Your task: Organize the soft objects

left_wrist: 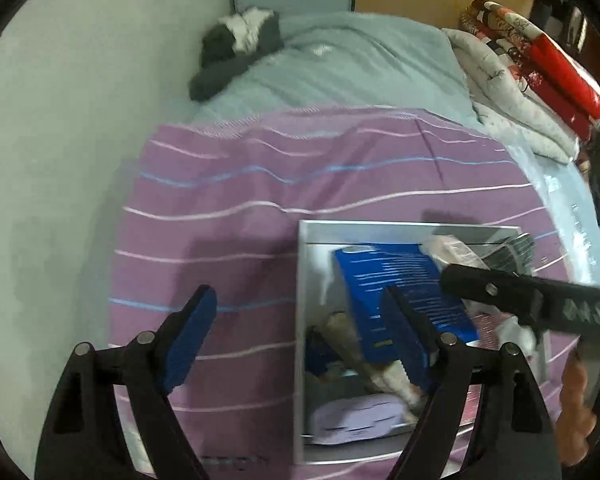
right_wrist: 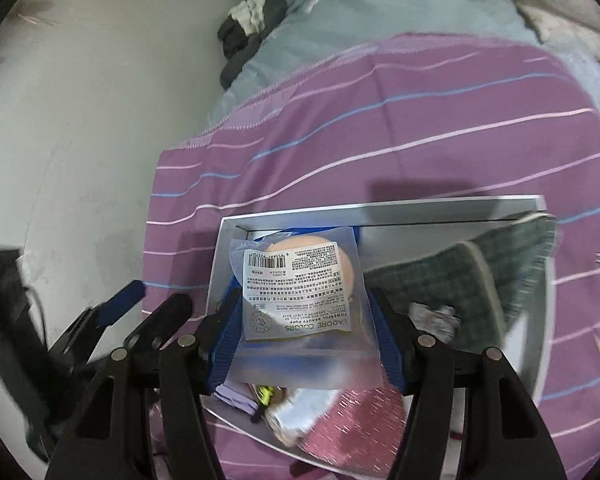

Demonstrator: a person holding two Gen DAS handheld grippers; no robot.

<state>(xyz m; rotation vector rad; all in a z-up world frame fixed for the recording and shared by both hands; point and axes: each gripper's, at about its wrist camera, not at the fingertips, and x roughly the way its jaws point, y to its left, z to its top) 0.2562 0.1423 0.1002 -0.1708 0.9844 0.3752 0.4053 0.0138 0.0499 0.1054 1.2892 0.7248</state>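
Note:
My right gripper (right_wrist: pixel 304 304) is shut on a clear plastic bag (right_wrist: pixel 300 280) that holds a peach make-up puff and carries a white label. It hangs over an open silver box (right_wrist: pixel 380 206) on a purple striped cloth (right_wrist: pixel 420 140). From the left wrist the box (left_wrist: pixel 380 226) shows a blue package (left_wrist: pixel 400 276) and a lilac plush face (left_wrist: pixel 356 420). There the right gripper (left_wrist: pixel 476 264) comes in from the right with the bag (left_wrist: pixel 452 248). My left gripper (left_wrist: pixel 300 300) stands open over the box's left edge, with nothing pressed between its pads.
A green plaid cloth (right_wrist: pixel 460 280) and a pink speckled item (right_wrist: pixel 360 412) lie in the box. On the pale blue bed beyond is a grey and white fluffy bundle (left_wrist: pixel 240 40). Folded red bedding (left_wrist: pixel 540 60) is piled at the back right. A pale wall (left_wrist: pixel 60 160) runs along the left.

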